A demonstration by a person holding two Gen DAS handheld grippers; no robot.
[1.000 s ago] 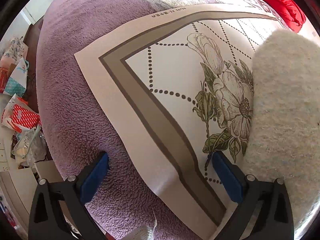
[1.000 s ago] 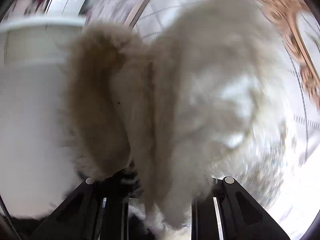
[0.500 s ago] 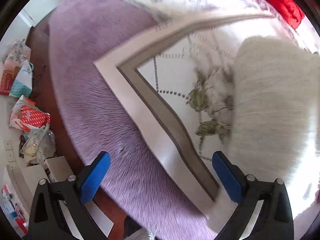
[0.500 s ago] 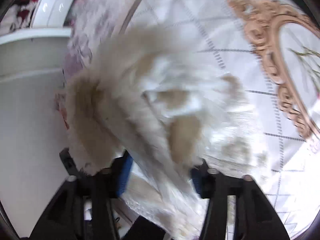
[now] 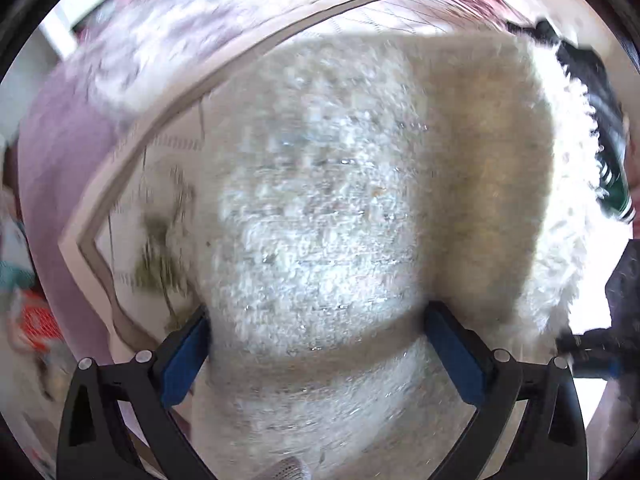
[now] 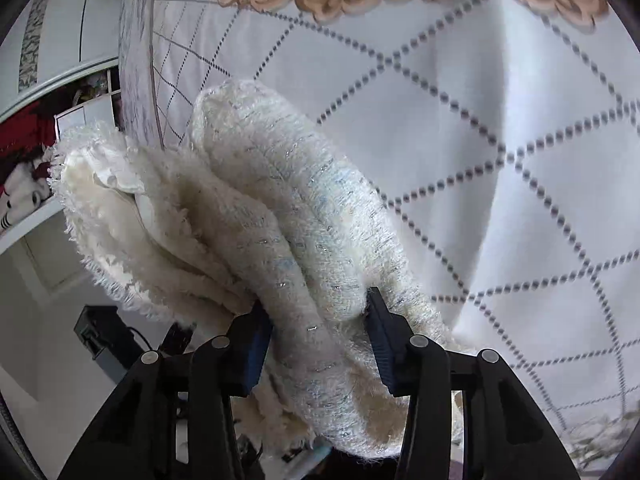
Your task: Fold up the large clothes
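Meanwhile the right tool (image 6: pixel 318 332) is closing around the fluffy garment (image 6: pixel 280 216); the left tool (image 5: pixel 320 354) seemingly stands released.

A cream garment (image 6: pixel 288 216) flecked with silver thread is being shown. At three o'clock, a white bedspread (image 6: pixel 500 128) is being crossed by grey dotted diamonds; blue pads (image 6: pixel 378 338) are being seen.

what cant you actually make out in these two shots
- Left wrist view: motion blur smears the bedspread print, and the fuzzy cream garment covers most of it.
- Left claw: the garment lies between its fingers; whether the pads press it is unclear.
- Right wrist view: the garment bunches between the closing right claw; its overall shape and fold state are hidden, and its lower end is cut off by the frame.
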